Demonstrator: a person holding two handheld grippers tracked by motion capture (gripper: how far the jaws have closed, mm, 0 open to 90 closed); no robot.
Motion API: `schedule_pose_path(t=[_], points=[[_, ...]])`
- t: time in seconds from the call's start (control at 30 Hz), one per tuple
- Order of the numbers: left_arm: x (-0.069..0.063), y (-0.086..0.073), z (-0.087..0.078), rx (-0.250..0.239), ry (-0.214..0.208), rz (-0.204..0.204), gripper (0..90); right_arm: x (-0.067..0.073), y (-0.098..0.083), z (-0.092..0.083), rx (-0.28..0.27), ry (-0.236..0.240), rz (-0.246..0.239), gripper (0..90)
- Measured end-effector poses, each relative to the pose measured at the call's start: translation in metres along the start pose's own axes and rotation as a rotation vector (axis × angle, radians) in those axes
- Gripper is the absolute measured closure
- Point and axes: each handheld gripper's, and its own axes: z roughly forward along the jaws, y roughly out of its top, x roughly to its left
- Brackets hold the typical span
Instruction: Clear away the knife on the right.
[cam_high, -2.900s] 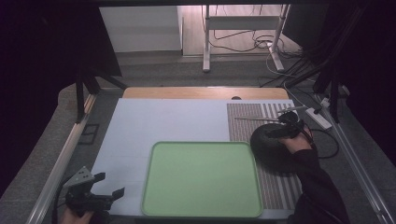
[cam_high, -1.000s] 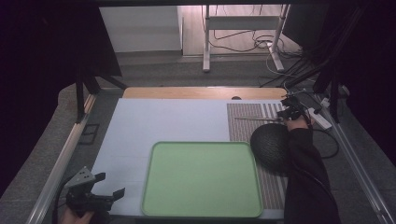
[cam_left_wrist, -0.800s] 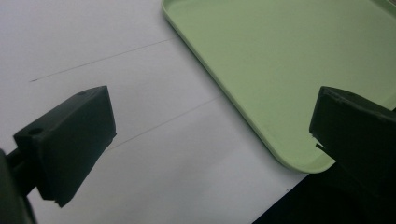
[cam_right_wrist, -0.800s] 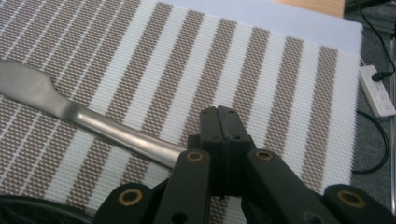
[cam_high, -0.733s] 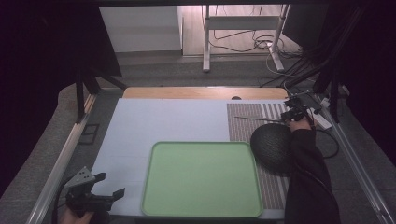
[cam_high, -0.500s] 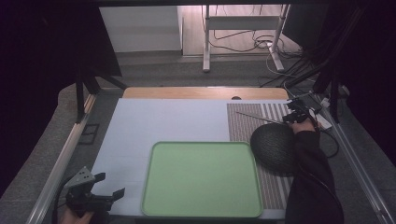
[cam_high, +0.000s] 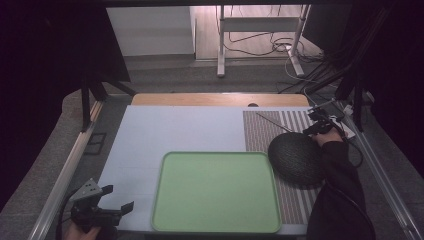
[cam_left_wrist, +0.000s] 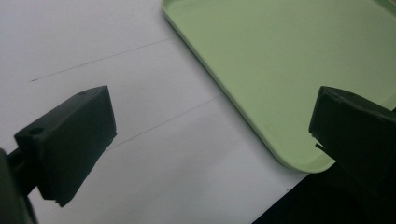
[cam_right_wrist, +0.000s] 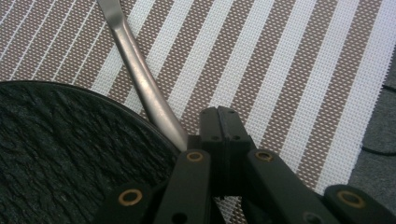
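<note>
metal utensil handle (cam_right_wrist: 140, 74) is pinched in the right gripper (cam_right_wrist: 219, 122) beside the black plate (cam_high: 296, 159); that gripper has shifted off the plate to its far edge, so lifting comes next. left gripper (cam_high: 102, 207) jaws are spread, idle near the green tray (cam_high: 216, 192).

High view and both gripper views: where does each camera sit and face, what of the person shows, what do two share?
High view: above the person's side, looking forward and down on the table; the right sleeve shows.
Left gripper view: on the left gripper, looking along open jaws at the green tray corner.
Right gripper view: on the right gripper, jaws shut, facing black plate, metal utensil handle, striped placemat.
Shared: the green tray, in high and left gripper views.
</note>
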Motion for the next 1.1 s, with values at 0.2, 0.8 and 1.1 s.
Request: schedule_pose_path(t=[0.2,0.8,1.1], points=[[0.000,0.000,0.000,0.002,0.000,0.000,0.9,-0.001,0.005,-0.010,-0.057,-0.019,0.012,74.2],[0.000,0.000,0.001,0.004,0.000,-0.001,0.9,0.039,0.040,0.013,-0.074,-0.035,-0.039,0.0],[0.001,0.000,0.000,0.003,0.001,-0.006,0.9,0.045,0.044,0.032,-0.017,-0.063,-0.086,6.8]])
